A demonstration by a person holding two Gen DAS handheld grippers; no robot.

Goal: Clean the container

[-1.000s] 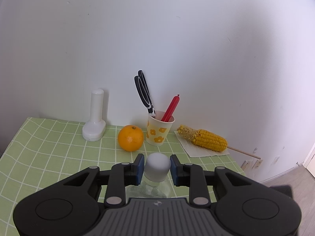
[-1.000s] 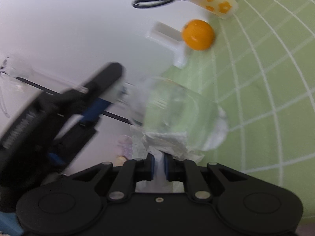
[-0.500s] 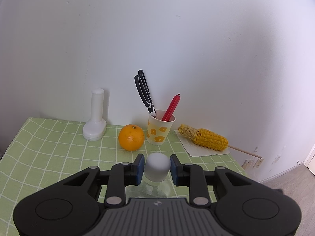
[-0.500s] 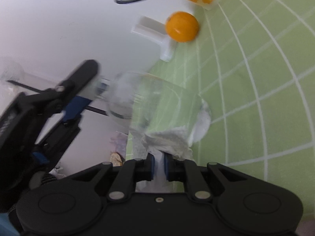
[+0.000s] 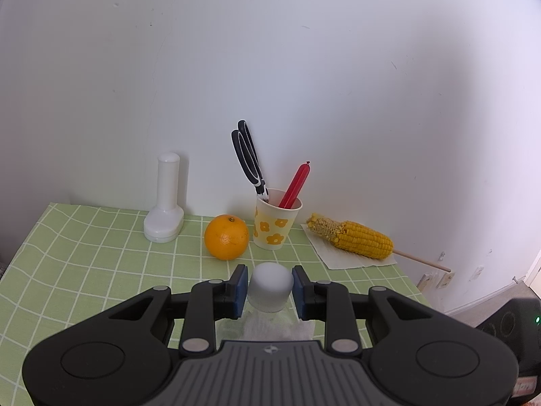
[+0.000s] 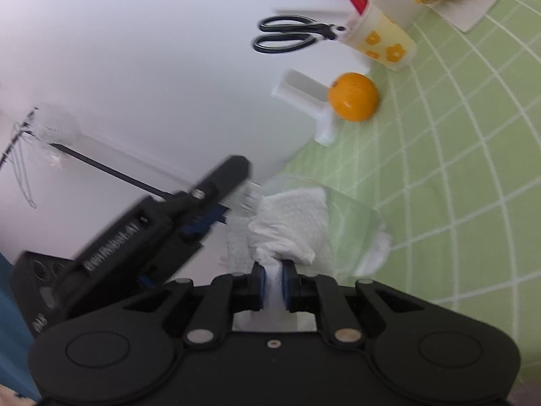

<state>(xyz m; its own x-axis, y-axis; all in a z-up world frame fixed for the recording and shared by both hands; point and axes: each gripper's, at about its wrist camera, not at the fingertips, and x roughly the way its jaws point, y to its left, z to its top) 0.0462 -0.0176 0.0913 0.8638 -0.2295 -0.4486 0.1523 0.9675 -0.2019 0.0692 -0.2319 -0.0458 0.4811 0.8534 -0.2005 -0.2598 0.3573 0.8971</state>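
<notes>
1. The left gripper (image 5: 269,287) is clamped tight on the white cap end of the clear container (image 6: 341,216), blue pads on either side of the cap, holding it just above the green checked cloth (image 5: 101,253).
2. The right gripper (image 6: 273,282) has its jaws nearly together, pinching a wad of white paper towel (image 6: 290,226). Nothing else is in that grip.
3. The key relation: from the right gripper, the container lies straight ahead, with its long axis running roughly along the gripper's pointing line and its open mouth facing the towel. The towel's loose end appears to sit at or just inside that mouth; blur keeps me from saying how deep.
4. The right hand is the nearer one for wiping; the left gripper comes in from the left of that view, crossing the container's axis, and looks like the steadying hand.
5. My read: the next stroke means pushing or twisting the towel along that axis, while the left grip resists the turn.
6. Taking the orange (image 5: 226,237) as landmark: the container is in front of it, nearer the person; the flower cup (image 5: 275,225) stands just right of it, holding scissors (image 5: 248,157) and a red tool (image 5: 294,184); the corn (image 5: 353,238) lies further right on a paper sheet; a white stand (image 5: 165,206) is to its left.
7. Writing: pale lettering runs along the left gripper's arm in the right wrist view, too blurred to read. There's a small logo on the gripper body, illegible, and no brand on the container that I can see.
</notes>
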